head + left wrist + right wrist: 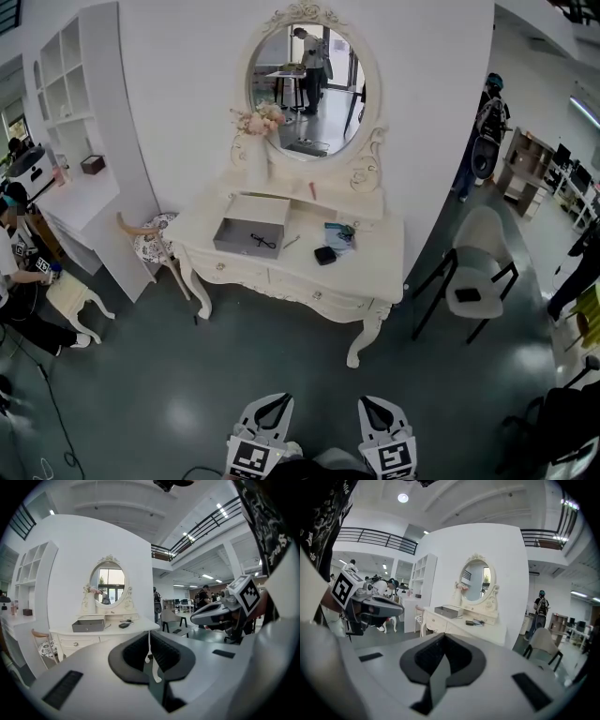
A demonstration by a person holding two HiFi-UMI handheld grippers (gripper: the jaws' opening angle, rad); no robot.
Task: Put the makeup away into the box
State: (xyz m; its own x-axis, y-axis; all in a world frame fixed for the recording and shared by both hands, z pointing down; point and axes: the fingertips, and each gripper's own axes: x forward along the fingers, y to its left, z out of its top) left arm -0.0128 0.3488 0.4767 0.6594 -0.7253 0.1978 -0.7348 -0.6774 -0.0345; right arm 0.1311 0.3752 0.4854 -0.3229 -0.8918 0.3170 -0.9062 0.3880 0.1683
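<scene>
The grey rectangular open box (251, 228) sits on the left half of the white carved wooden desk (375, 274), a small black square case (324, 255) just right of it, the oval framed mirror (305, 89) behind both, a white black-legged chair (473, 272) right of the desk.

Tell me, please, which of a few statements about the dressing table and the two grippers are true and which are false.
1. The grey box on the dressing table stands open. True.
2. The small black case lies inside the box. False: it lies on the table, to the right of the box.
3. The left gripper holds something. False: its jaws are together on nothing.
4. The right gripper is shut and empty. True.
5. The mirror is square. False: it is oval.
6. Both grippers are short of the table, over the floor. True.
</scene>
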